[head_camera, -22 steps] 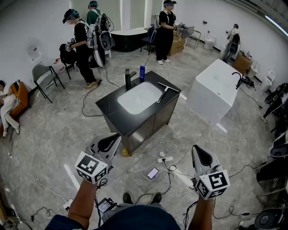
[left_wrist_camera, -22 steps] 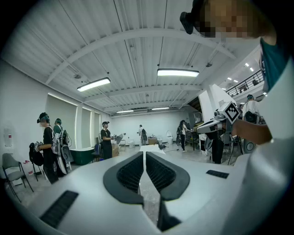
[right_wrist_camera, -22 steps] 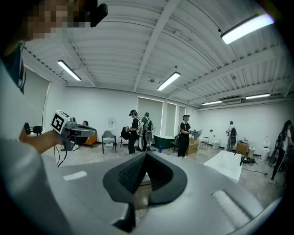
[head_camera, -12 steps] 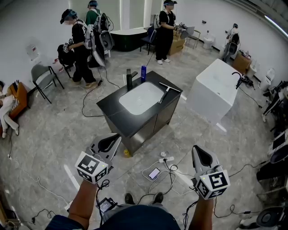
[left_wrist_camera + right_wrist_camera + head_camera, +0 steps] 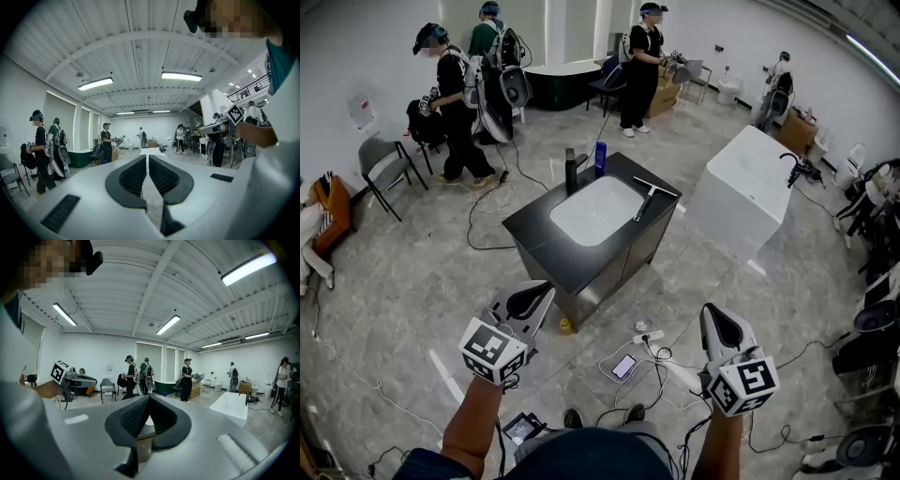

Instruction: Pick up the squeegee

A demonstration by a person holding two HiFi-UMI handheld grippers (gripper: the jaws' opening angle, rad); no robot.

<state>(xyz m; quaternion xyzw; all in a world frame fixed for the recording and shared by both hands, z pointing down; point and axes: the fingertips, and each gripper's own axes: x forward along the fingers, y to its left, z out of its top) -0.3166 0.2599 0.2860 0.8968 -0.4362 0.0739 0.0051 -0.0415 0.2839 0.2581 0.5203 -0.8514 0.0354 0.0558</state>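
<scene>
A: Position of squeegee [image 5: 647, 198]?
B: Flat on the black table [image 5: 546, 251], just beside the right rim of the white basin [image 5: 592, 210]. Blade bar at the far end, handle toward the near edge. Well apart from both tongs.
A: State of left tongs [image 5: 542, 292]?
B: Closed, pads together, nothing gripped. Held low above the floor [image 5: 412, 281], short of the table's near corner.
A: Right tongs [image 5: 710, 314]?
B: Likewise closed and empty, pads meeting at the tips. Held off to the right, at about the same height as the left.
A: Other items on the table?
B: Black faucet [image 5: 570, 171] behind the basin. Blue bottle [image 5: 600, 156] near it, at the far corner.
A: Between tongs and table?
B: Grey tiled floor with loose cables [image 5: 661, 361], a white power strip [image 5: 645, 334], a phone [image 5: 622, 366] and a small yellow item [image 5: 564, 324] at the table's foot.
A: Surroundings?
B: White bathtub [image 5: 748, 187] right of the table. Grey chair [image 5: 382, 167] at left. Several persons [image 5: 448, 103] with headsets standing at the back.
A: Legible writing?
B: Square black-and-white markers on each cube [image 5: 492, 349]. Bottle label too small to read.
</scene>
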